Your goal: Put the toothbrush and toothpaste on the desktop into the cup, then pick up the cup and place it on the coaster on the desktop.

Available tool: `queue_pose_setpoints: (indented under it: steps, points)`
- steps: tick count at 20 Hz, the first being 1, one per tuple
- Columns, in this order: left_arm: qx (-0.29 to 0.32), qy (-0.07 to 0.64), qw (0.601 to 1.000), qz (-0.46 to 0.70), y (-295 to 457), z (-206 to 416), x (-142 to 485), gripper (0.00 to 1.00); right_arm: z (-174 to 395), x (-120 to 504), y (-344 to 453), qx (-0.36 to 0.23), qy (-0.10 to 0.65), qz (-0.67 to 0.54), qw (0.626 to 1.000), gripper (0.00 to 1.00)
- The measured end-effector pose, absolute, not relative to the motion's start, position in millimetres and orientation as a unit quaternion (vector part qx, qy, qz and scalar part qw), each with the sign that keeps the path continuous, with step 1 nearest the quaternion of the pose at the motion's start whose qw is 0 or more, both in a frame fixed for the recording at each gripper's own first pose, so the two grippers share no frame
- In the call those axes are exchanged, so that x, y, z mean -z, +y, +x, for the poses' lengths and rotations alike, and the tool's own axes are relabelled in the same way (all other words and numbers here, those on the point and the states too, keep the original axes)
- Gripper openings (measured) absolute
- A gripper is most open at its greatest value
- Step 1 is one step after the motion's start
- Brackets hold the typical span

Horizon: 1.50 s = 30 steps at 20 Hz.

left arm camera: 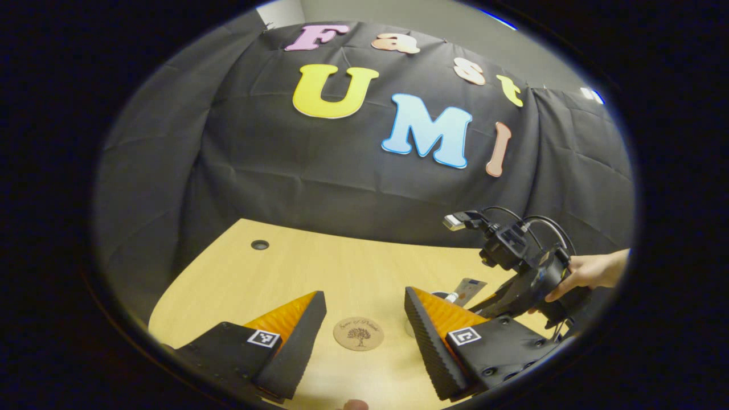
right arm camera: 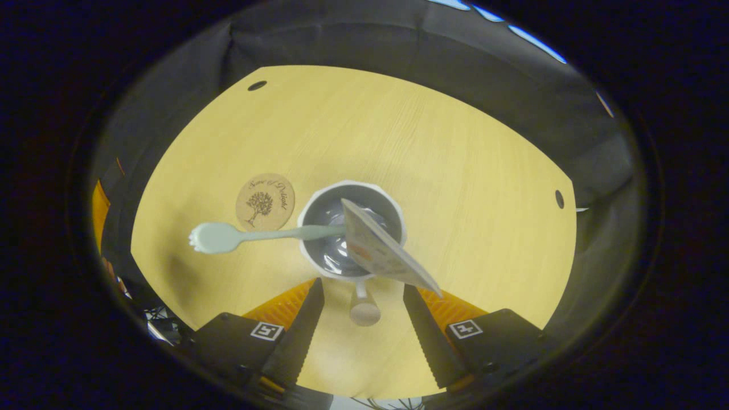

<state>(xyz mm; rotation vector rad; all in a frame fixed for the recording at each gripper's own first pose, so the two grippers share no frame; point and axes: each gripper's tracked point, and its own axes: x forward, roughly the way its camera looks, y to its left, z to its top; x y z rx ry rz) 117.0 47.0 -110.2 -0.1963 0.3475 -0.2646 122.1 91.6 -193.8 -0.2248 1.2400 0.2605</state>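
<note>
In the right gripper view, a grey cup (right arm camera: 324, 213) with a white rim stands upright on the wooden desktop (right arm camera: 455, 171). A pale toothbrush (right arm camera: 239, 236) leans out of it to the left, and a toothpaste tube (right arm camera: 387, 253) leans toward me. The cup's handle, with its round wooden end (right arm camera: 364, 312), lies between the fingers of my right gripper (right arm camera: 363, 287), which is open and apart from it. The round cork coaster (right arm camera: 265, 201) lies just left of the cup. My left gripper (left arm camera: 364, 296) hovers open above the coaster (left arm camera: 358, 333); the toothpaste tube (left arm camera: 470, 289) pokes up behind its right finger.
A hand (left arm camera: 592, 270) holds the right gripper's body and cables (left arm camera: 524, 267) at the right of the left gripper view. Dark cable holes (right arm camera: 257, 85) (right arm camera: 559, 199) sit near the desktop's far corners. Black cloth walls close the desk in behind and at the sides.
</note>
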Motion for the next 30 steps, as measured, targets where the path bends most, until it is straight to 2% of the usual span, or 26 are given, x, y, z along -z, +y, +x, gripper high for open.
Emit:
queue_pose_setpoints:
  steps: [9, 11, 12, 14, 15, 16, 18, 30]
  points:
    - [0.119, 0.182, 0.97, -0.111, 49.4, 121.1, 121.3, 0.91, 125.0, 220.6, 96.6, -0.151, 0.621, -0.133, 0.758, 0.89]
    - [0.118, 0.185, 0.969, -0.113, 49.4, 121.1, 123.6, 0.92, 129.1, 222.3, 98.2, -0.153, 0.625, -0.134, 0.754, 0.72]
    - [0.117, 0.185, 0.969, -0.113, 49.6, 121.3, 125.3, 0.91, 128.5, 225.1, 99.1, -0.152, 0.63, -0.133, 0.75, 0.53]
    - [0.114, 0.185, 0.97, -0.112, 51.1, 122.9, 125.6, 0.91, 129.4, 224.0, 99.8, -0.154, 0.63, -0.131, 0.75, 0.54]
    - [0.113, 0.185, 0.97, -0.112, 51.9, 122.9, 125.4, 0.91, 131.7, 214.7, 97.7, -0.151, 0.631, -0.13, 0.75, 0.47]
    - [0.113, 0.185, 0.97, -0.113, 51.8, 122.2, 125.4, 0.92, 131.2, 223.9, 98.1, -0.152, 0.633, -0.126, 0.748, 0.31]
    - [0.112, 0.186, 0.97, -0.113, 52.5, 123.8, 126.7, 0.92, 130.5, 222.9, 98.5, -0.151, 0.635, -0.125, 0.747, 0.25]
    - [0.091, 0.189, 0.97, -0.124, 65.7, 121.5, 128.4, 0.92, 125.3, 220.7, 112.0, -0.166, 0.619, -0.135, 0.756, 0.24]
